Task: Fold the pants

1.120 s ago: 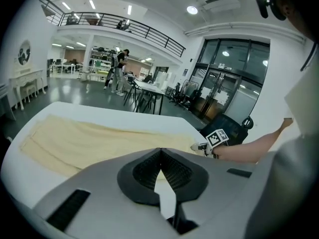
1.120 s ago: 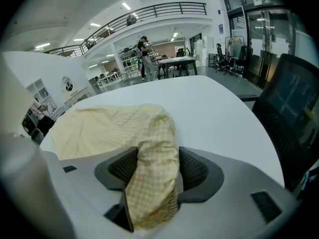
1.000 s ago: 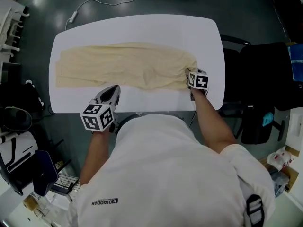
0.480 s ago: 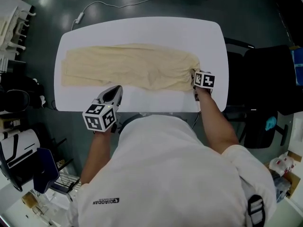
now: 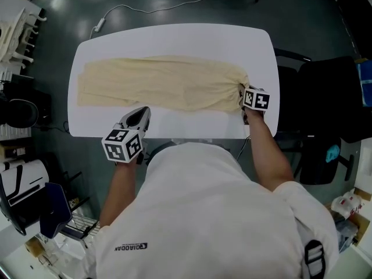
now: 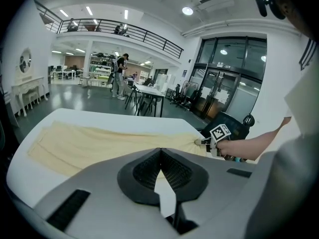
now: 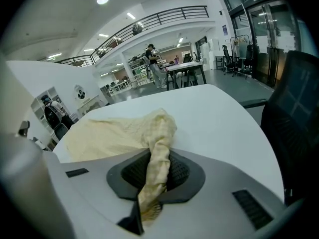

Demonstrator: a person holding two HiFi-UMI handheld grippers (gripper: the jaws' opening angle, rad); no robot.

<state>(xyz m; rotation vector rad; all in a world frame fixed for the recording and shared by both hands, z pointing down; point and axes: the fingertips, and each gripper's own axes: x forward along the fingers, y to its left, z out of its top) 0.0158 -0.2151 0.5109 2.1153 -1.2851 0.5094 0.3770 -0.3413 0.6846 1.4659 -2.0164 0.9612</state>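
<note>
white table (image 5: 174, 36) with rounded corners on a dark grey floor. black chair (image 5: 325, 103) just off its right end, white cable (image 5: 145, 7) on the floor past the far edge. both gripper views show an open hall behind it: mezzanine railing, glass doors, people (image 6: 119, 76) standing by desks well away.

pants (image 5: 157, 83): cream, laid lengthwise across the middle of the table, mostly flat with a few soft creases. left end sits near the table's left edge. right end is gathered to a point near the right edge.

right gripper (image 5: 244, 95): at that gathered end, near the table's right front corner. its jaws have just been closing and the pads now pinch a twisted ridge of the fabric. its own view shows the cloth rising off the table and running down between the pads, with a frayed bit hanging out below.

left gripper (image 5: 139, 112): over bare table at the near edge, just beside the pants' near hem, pointing down at an angle. can't tell if it touches the cloth. jaws are together with nothing between them.

person's white top (image 5: 203, 214) fills the lower half of the head view.
</note>
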